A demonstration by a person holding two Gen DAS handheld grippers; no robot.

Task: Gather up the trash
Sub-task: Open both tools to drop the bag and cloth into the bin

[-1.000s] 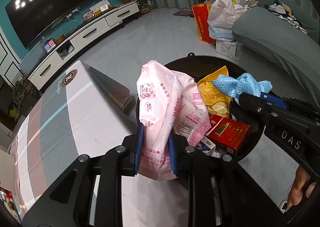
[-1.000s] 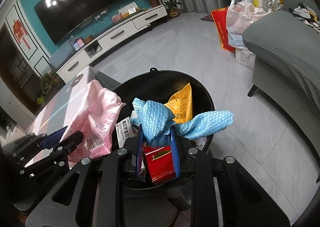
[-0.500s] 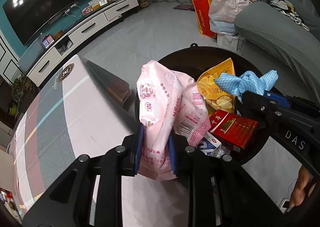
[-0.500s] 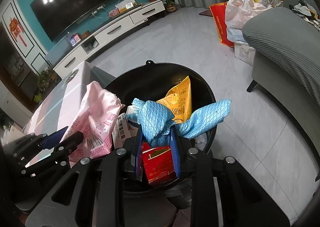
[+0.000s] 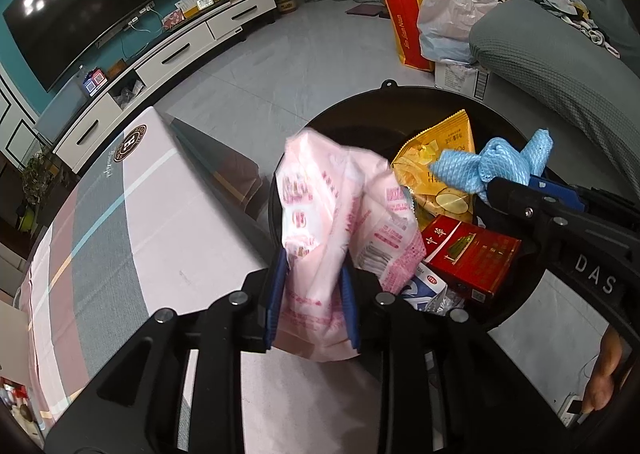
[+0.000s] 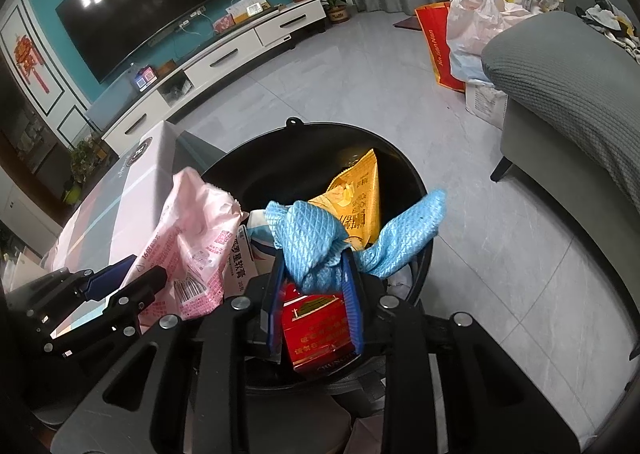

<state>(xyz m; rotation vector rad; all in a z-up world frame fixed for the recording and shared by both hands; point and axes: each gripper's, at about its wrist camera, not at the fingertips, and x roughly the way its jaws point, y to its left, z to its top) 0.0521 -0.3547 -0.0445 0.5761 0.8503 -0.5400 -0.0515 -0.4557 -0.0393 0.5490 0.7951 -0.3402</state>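
My left gripper (image 5: 313,286) is shut on a pink plastic wrapper (image 5: 332,214) and holds it at the left rim of the round black trash bin (image 5: 360,110). My right gripper (image 6: 314,286) is shut on a crumpled blue cloth (image 6: 316,238) and holds it over the bin (image 6: 400,158). In the bin lie a yellow snack bag (image 5: 444,158), a red cigarette box (image 5: 472,254) and a white tube box (image 6: 240,258). The pink wrapper (image 6: 192,230) and left gripper (image 6: 116,290) show at the left of the right wrist view.
A table with a striped cloth (image 5: 120,238) stands left of the bin. A grey sofa (image 6: 568,102) is at the right. A red bag (image 5: 406,30) and a white plastic bag (image 5: 448,14) stand on the floor behind. A TV cabinet (image 5: 172,58) lines the far wall.
Both grippers have moved slightly forward over the bin with their loads. The bin's contents have not moved.
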